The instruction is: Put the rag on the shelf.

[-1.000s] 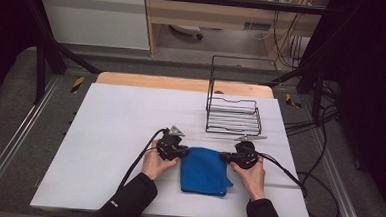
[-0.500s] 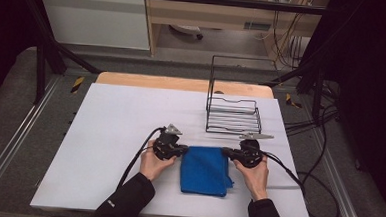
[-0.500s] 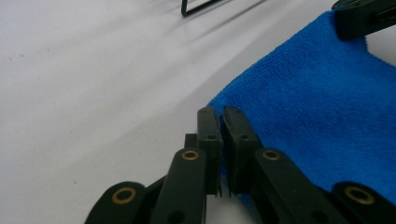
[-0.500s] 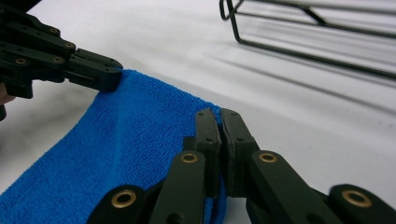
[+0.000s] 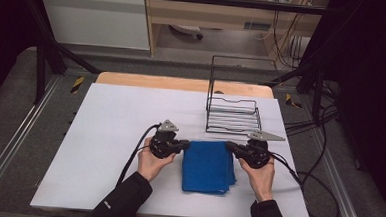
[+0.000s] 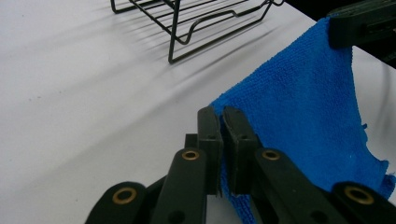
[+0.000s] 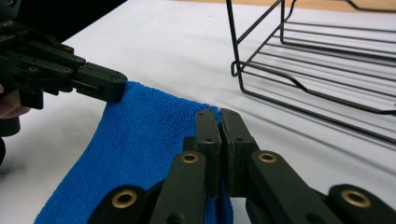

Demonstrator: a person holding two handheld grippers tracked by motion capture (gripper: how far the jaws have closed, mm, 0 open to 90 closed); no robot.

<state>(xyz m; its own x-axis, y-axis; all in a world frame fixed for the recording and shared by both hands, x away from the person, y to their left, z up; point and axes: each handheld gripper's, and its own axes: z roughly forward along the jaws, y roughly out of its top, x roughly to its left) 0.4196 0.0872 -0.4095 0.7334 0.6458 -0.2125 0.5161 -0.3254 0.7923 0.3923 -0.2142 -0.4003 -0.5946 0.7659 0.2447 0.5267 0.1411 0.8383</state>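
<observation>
Both corners pinched: the left gripper [image 5: 183,146] is clamped on the blue cloth's [image 5: 207,165] far-left corner; the right gripper [image 5: 230,147] is clamped on its far-right corner (jaws tight together); the cloth lies folded on the white tabletop [image 5: 110,129], just in front of the black wire rack [image 5: 232,113].

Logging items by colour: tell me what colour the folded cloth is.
Solid blue, no pattern. The cloth shows best in the right gripper view.

Table: white top [image 5: 119,134], with a bare wooden strip [image 5: 152,81] along its far edge.
Cloth: blue, folded [image 5: 207,167], near the front edge.
Wire rack: black [image 5: 232,113], just behind the cloth.
</observation>
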